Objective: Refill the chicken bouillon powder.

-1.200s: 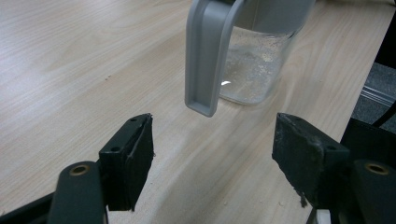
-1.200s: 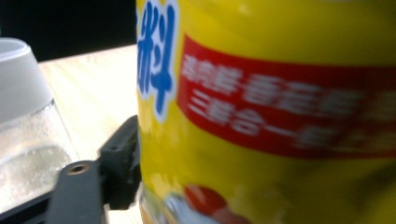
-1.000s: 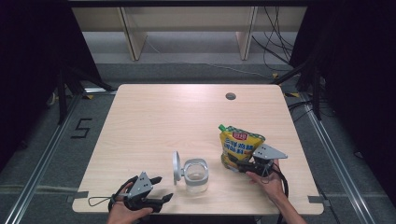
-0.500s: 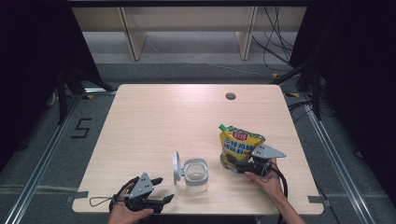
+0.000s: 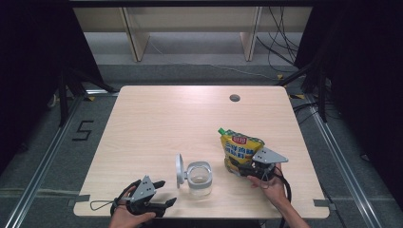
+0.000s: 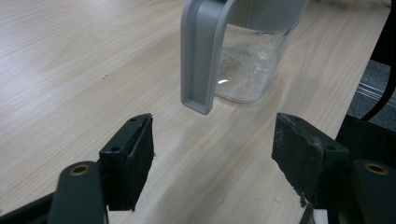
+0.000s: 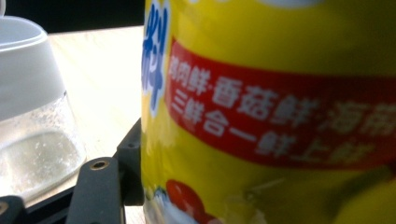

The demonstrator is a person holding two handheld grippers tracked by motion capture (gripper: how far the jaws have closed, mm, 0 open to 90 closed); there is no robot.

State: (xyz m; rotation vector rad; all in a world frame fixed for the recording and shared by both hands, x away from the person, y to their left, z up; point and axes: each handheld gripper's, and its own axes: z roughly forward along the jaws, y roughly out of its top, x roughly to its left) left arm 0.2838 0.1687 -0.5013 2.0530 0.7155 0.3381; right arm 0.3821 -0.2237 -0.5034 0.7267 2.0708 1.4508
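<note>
The yellow pouch [image 5: 240,151] stands right of centre in the lower half of the high view, with a green cap at its top and a red label. In the right gripper view the pouch [image 7: 280,116] shows a red band with white Chinese characters and blue characters at its left edge; they are too blurred to read with certainty. The right gripper [image 5: 242,168] sits at the pouch's base. Its jaws have just been closing, and the pouch is between them, one black jaw against its left side. The right hand [image 5: 271,185] reaches in from the bottom edge. The left gripper [image 5: 161,192], lower left, lies low over the table [image 5: 166,118], jaws wide apart and empty, pointing toward the clear jar [image 5: 198,178] with its raised grey lid [image 5: 179,169].
</note>
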